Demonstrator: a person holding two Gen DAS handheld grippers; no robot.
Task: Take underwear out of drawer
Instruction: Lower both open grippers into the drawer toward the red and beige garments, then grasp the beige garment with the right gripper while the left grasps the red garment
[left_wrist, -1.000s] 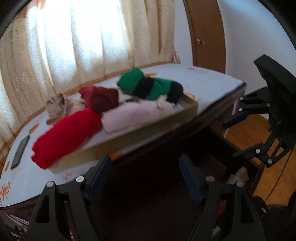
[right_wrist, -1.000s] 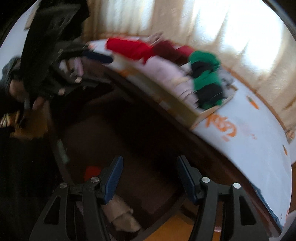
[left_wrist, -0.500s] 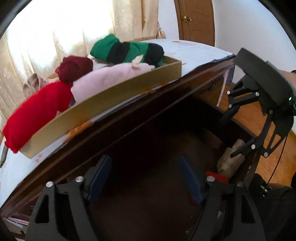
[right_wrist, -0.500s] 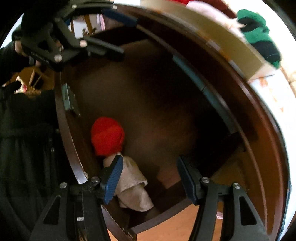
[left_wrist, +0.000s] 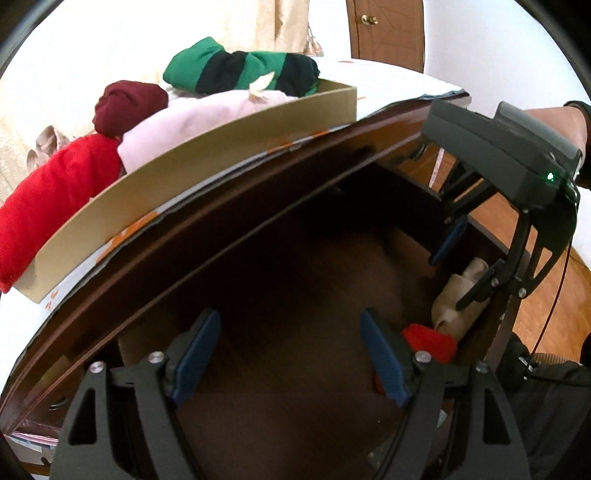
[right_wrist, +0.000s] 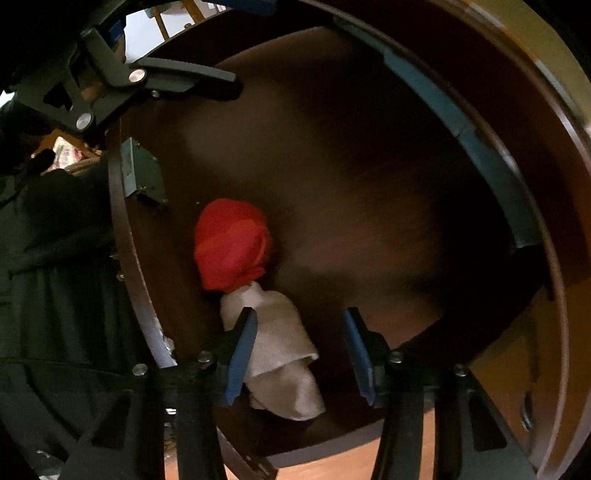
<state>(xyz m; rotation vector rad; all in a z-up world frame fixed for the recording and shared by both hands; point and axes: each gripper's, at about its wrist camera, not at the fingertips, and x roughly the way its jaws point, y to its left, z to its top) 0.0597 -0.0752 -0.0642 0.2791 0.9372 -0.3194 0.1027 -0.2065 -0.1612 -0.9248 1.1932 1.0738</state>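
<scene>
Dark wood drawer (right_wrist: 332, 147) holds the red rolled underwear (right_wrist: 231, 243) touching the beige rolled underwear (right_wrist: 280, 350) by its front wall, and with the left tool (left_wrist: 288, 350) wide and empty and the right tool (right_wrist: 299, 343) wide over the beige roll, a closing pinch could snag both rolls or slip off loose cloth.

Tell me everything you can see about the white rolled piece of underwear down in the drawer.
The white rolled underwear is a soft, off-white knit bundle, loosely rolled with a folded flap, and looks beige in the left wrist view. It lies on the dark wooden drawer floor against the front wall. One end touches the red rolled underwear. The right gripper hangs above it, jaws open, left finger over the near edge; whether it touches is unclear. Nothing grips it.
</scene>
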